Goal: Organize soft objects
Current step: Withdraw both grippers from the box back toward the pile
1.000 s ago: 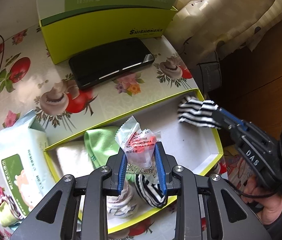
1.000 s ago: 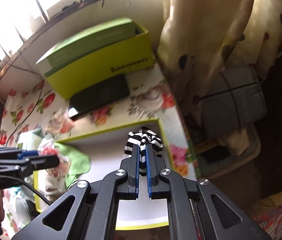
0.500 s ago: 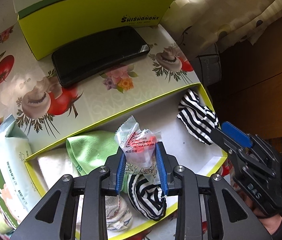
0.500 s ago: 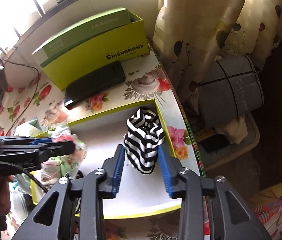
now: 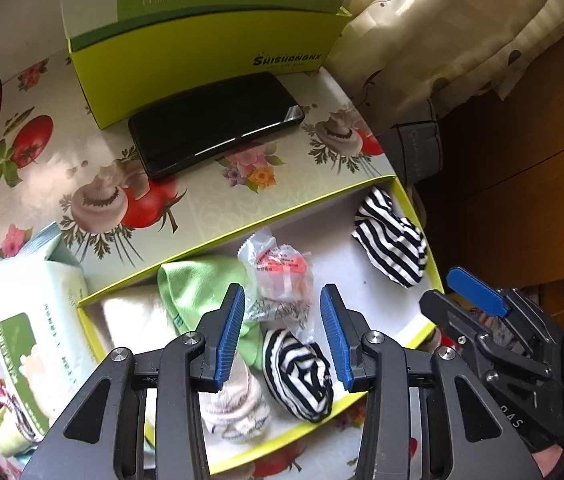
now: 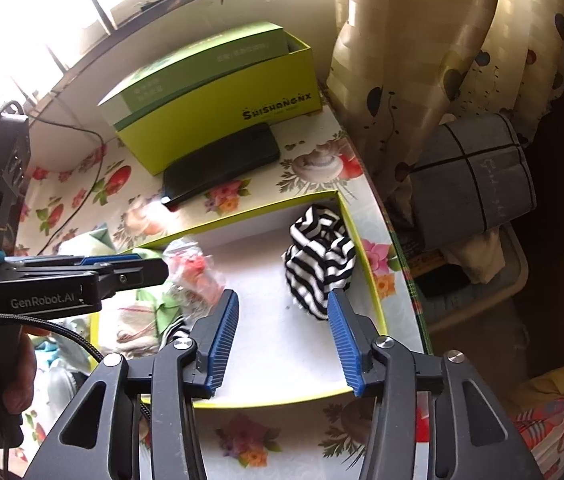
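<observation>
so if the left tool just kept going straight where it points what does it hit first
Most likely the clear snack packet lying in the tray, which sits between the opening jaws of the left tool; depth is hard to judge, so the striped sock just below could come first.

A home, likely a bedroom corner; flowered oilcloth table point(image 5: 210, 200), window curtain point(image 6: 421, 60) (spotted), wooden cupboard point(image 5: 541, 128) beside.

The yellow-green box point(image 5: 202, 60) behind the black phone point(image 5: 218, 120) reads "SHISHANGNX" on its front. The left gripper point(image 6: 82, 276) carries "GenRobot.AI". The right gripper point(image 5: 497, 364) shows what looks like "DAS". The green lid's print is too blurred to read.
</observation>
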Demonstrator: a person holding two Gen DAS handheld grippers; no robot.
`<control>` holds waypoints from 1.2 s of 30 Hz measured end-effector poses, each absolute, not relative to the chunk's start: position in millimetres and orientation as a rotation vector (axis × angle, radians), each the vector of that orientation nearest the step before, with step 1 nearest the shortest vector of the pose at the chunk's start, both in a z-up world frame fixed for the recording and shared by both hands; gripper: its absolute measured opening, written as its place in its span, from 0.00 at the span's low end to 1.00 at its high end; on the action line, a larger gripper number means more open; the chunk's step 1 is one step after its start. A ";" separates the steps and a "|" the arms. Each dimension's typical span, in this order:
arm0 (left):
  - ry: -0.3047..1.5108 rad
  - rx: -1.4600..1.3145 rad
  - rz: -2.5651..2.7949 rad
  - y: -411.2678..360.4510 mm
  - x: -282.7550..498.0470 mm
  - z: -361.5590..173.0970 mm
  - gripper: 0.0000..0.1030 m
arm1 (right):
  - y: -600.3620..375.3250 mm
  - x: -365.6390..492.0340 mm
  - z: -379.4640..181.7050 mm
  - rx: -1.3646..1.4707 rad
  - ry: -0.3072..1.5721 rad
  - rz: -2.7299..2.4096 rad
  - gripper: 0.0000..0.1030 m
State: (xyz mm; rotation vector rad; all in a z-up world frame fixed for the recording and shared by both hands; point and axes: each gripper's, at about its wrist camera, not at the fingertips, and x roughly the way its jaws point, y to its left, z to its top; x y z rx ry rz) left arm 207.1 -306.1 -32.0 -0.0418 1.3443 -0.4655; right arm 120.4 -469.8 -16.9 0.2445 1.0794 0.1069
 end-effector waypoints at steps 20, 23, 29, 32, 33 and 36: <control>1.250 -0.042 -0.423 -255.7 143.8 22.3 0.40 | -425.7 73.6 25.7 0.240 1.074 0.230 0.55; 1.234 -0.045 -0.410 -243.6 134.8 27.2 0.40 | -415.7 68.5 29.7 0.241 1.082 0.255 0.56; 1.198 -0.048 -0.381 -218.9 115.1 37.4 0.40 | -393.1 57.6 37.7 0.213 1.089 0.304 0.57; 1.188 -0.056 -0.361 -207.2 105.9 40.3 0.40 | -379.4 53.3 41.5 0.192 1.095 0.336 0.58; 1.186 -0.058 -0.357 -204.2 102.8 40.8 0.40 | -375.1 52.6 42.4 0.188 1.098 0.350 0.58; 1.187 -0.057 -0.343 -195.7 93.0 40.4 0.40 | -362.2 49.1 43.6 0.178 1.109 0.393 0.58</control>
